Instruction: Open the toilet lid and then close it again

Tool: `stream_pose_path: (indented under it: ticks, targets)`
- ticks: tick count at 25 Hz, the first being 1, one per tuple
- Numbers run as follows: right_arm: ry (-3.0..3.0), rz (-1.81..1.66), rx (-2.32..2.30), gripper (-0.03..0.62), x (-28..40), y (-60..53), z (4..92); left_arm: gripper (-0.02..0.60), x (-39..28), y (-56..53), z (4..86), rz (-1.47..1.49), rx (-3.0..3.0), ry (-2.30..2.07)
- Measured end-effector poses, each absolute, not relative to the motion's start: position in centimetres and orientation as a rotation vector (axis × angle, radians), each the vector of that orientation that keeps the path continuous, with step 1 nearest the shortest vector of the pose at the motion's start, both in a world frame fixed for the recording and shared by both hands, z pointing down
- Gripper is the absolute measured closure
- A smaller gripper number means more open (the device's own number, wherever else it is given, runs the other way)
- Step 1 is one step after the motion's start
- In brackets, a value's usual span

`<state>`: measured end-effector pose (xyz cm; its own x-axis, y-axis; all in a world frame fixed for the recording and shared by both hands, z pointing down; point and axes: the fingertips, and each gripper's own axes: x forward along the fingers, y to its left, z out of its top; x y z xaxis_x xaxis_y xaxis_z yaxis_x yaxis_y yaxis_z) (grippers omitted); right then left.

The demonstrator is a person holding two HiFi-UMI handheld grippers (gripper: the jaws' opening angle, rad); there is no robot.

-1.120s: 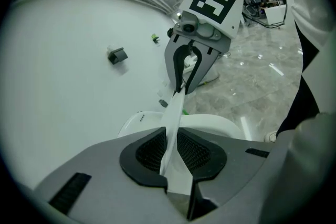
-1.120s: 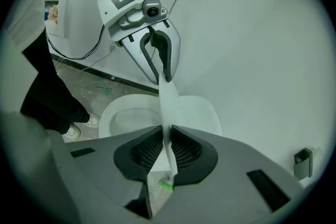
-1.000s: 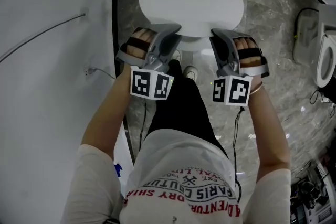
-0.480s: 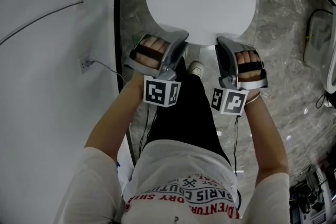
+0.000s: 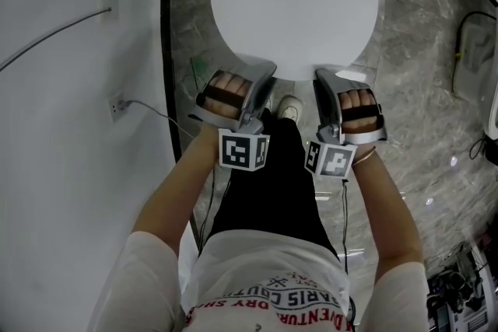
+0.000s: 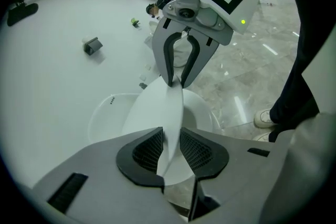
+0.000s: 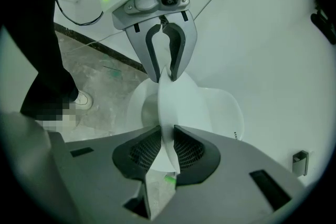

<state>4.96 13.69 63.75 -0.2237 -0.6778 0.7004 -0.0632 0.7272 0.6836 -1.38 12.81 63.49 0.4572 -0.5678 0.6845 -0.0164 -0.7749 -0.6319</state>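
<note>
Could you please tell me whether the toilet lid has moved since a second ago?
Yes. The toilet lid has swung down towards the bowl beneath it, though a gap between them remains.

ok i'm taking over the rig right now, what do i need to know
Left gripper: fingers around the front edge of the lid, pads seem to touch it, but they have just been opening.
Right gripper: fingers clamped on the same edge.
Lid: partly raised over the bowl, lower than a second ago.
Done: opening, apparently. Left: lower it fully, let go.
</note>
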Motion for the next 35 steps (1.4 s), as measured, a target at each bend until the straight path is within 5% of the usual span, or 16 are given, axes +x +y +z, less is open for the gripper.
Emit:
stream_pose_path:
  ticks: [23, 35]
  targets:
    - [-1.672, -0.437, 0.435, 0.525, 4.9, 14.9, 74.0, 0.468, -1.1, 14.2, 73.8, -1.513, -2.151, 0.421]
    - [-1.754, -0.055, 0.313, 0.525, 4.6, 15.0, 73.9, 0.437, -1.0, 14.5, 74.1, -1.621, -2.31, 0.26]
